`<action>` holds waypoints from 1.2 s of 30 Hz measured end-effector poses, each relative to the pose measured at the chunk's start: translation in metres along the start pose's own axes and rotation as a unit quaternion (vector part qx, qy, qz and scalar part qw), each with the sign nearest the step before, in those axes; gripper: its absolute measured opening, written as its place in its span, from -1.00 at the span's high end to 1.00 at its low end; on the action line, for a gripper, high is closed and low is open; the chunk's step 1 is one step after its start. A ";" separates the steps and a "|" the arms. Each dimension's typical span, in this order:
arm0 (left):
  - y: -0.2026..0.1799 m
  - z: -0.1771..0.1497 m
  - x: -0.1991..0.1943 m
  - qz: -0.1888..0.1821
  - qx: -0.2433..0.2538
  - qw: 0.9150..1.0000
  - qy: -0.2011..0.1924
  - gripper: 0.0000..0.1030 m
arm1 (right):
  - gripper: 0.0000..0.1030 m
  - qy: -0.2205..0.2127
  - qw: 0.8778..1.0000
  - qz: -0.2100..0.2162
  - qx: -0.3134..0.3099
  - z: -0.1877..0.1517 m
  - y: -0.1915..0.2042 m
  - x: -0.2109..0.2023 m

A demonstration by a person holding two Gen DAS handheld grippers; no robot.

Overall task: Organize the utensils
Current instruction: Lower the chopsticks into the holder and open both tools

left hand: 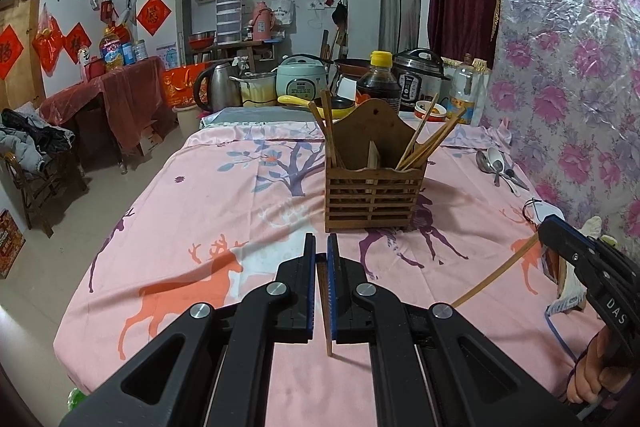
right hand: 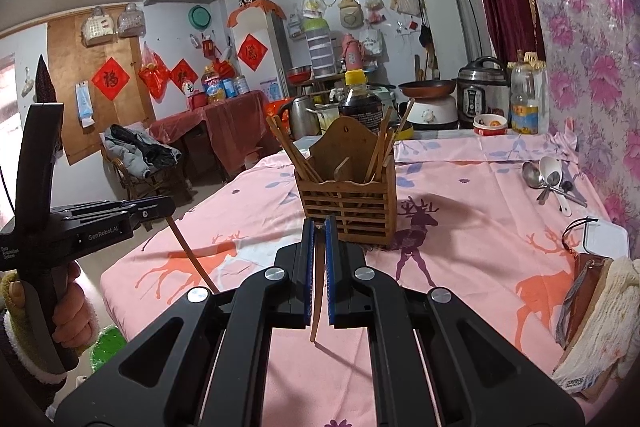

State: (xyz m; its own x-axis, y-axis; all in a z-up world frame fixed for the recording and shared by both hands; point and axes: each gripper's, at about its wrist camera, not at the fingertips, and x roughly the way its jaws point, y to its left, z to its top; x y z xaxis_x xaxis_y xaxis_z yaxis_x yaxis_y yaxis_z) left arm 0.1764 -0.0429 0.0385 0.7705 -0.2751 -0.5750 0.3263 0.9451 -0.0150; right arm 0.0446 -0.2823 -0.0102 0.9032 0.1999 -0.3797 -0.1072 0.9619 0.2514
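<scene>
The left gripper (left hand: pixel 321 247) pinches one chopstick (left hand: pixel 325 311); the right gripper (right hand: pixel 319 231) pinches another chopstick (right hand: pixel 318 291). The wooden holder (left hand: pixel 374 183) stands just beyond them on the pink tablecloth (left hand: pixel 208 211). Spoons (left hand: pixel 494 163) lie far right.

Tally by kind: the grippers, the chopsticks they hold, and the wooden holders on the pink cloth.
Grippers: 2, left gripper and right gripper, each shut on a chopstick.
Held chopsticks: 2, left chopstick and right chopstick.
Wooden holder: 1.
Total: 5.
</scene>
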 end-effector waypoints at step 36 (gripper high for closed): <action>-0.014 0.193 0.140 -0.069 -0.038 0.996 -0.030 0.81 | 0.87 -0.050 0.998 -0.035 -0.029 0.138 -0.032 0.130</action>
State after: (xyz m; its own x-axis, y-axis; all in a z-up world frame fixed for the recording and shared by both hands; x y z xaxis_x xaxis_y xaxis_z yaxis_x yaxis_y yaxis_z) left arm 0.3854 -0.1287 0.1161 0.7538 -0.4104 -0.5131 0.3902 0.9079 -0.1529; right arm 0.2230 -0.3122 0.0549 0.9457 0.1150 -0.3039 -0.0636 0.9827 0.1740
